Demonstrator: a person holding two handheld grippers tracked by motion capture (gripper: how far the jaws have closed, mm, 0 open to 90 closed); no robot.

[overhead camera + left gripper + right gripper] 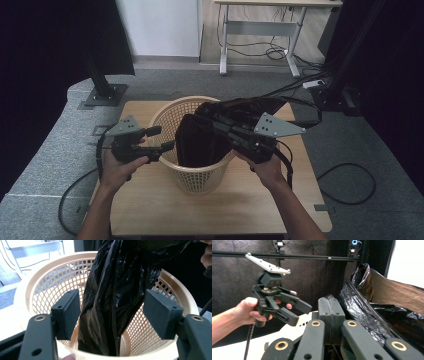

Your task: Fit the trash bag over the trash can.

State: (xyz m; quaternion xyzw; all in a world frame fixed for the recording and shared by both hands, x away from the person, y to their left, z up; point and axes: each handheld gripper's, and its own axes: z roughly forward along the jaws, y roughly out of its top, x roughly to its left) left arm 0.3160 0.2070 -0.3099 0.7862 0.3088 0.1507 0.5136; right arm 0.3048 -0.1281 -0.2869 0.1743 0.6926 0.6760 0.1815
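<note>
1. Right gripper (216,121) is pinching the rim of the black bin bag (200,140), jaws apparently clamped flat together on the film; left gripper (159,138) is waiting spread wide, empty, bag hanging between its pads.
2. Bag is dangling into the beige basket (172,115) on the worktop (150,210).
3. Risk: thin film slipping out or tearing, or the light basket tipping.
4. Count: one bag, one basket, two grippers.

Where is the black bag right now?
In the high view the black bag hangs inside the basket at table centre, its top pinched in the shut right gripper; the open left gripper waits beside the basket's left rim.
</note>
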